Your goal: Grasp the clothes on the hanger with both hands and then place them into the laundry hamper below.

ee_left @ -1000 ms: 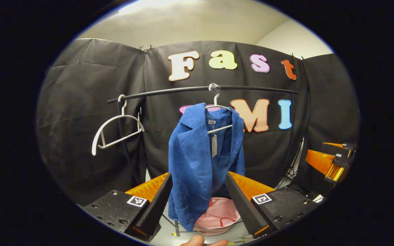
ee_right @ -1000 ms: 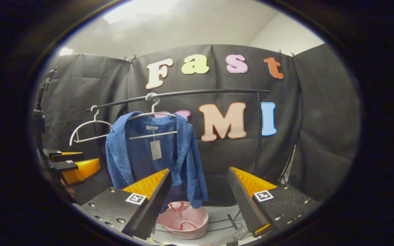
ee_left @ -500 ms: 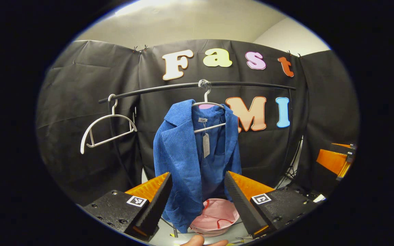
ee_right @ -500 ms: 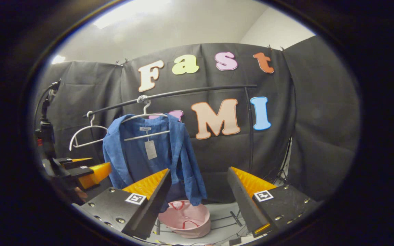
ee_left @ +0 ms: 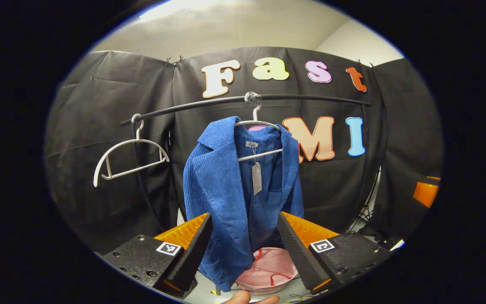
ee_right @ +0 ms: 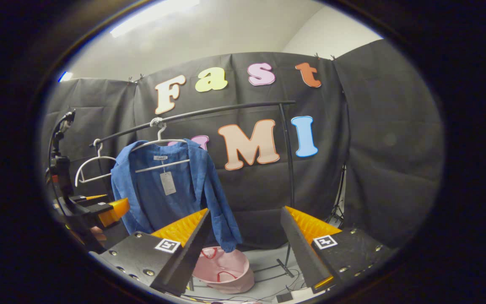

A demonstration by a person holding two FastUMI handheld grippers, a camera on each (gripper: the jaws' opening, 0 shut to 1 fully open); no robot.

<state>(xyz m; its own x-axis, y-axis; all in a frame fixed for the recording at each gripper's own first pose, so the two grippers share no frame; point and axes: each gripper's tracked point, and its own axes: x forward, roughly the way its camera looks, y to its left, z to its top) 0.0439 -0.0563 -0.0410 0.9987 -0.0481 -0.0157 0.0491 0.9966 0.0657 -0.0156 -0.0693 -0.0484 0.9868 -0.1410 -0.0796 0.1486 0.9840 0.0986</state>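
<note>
Blue jacket [ee_left: 230, 198] hung; hamper [ee_right: 225, 270] floor cables in right gripper view.

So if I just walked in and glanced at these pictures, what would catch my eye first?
Most likely the bright blue jacket, hanging open on a white hanger from the black rail, a paper tag dangling at its collar. Right under it on the floor sits a pink laundry hamper. Beside the jacket, a second white hanger hangs bare, and the left gripper stands open in front of the jacket's hem.
</note>
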